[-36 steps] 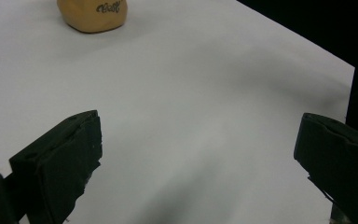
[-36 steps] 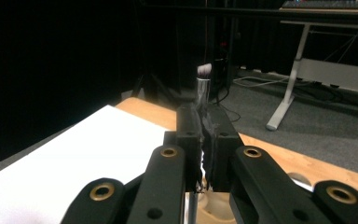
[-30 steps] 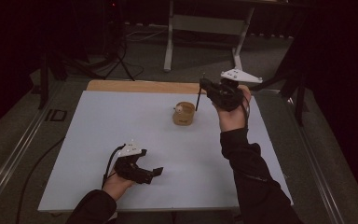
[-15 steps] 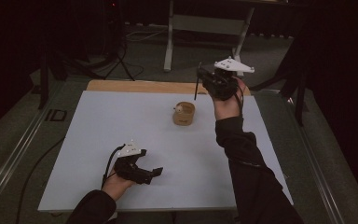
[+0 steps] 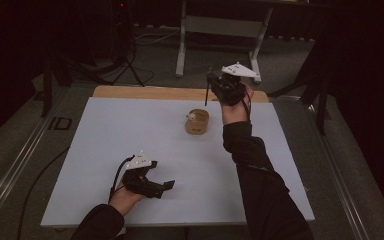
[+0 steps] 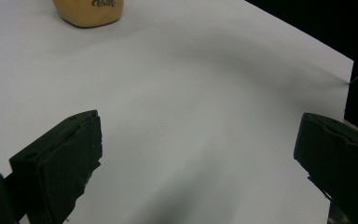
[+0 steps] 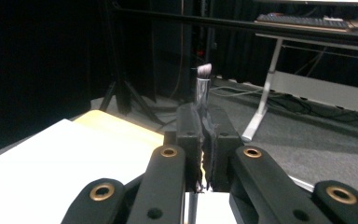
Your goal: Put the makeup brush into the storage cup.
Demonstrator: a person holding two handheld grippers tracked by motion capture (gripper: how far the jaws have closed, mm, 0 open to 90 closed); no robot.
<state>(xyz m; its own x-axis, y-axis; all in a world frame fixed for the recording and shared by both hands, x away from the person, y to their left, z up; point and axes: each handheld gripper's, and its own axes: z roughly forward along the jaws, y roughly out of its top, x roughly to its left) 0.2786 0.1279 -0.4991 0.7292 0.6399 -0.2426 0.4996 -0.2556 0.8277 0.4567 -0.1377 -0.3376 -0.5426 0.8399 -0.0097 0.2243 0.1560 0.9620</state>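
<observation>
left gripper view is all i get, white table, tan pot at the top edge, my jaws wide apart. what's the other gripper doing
Observer: The right gripper is raised beyond the small tan cup, shut on a thin dark-handled brush.
Operator: which way is the brush pointing
Observer: In the right gripper view its bristles stick out past the jaws, toward the dark room.
Operator: anything in the cup
Observer: A small white thing shows at its rim; I cannot tell what.

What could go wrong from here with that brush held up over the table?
The right gripper pinches the thin brush near its bristle end, so the long handle could swing or slip out. Lowered carelessly, it might knock the small tan cup. The left gripper rests open, too far away to steady the cup.
</observation>
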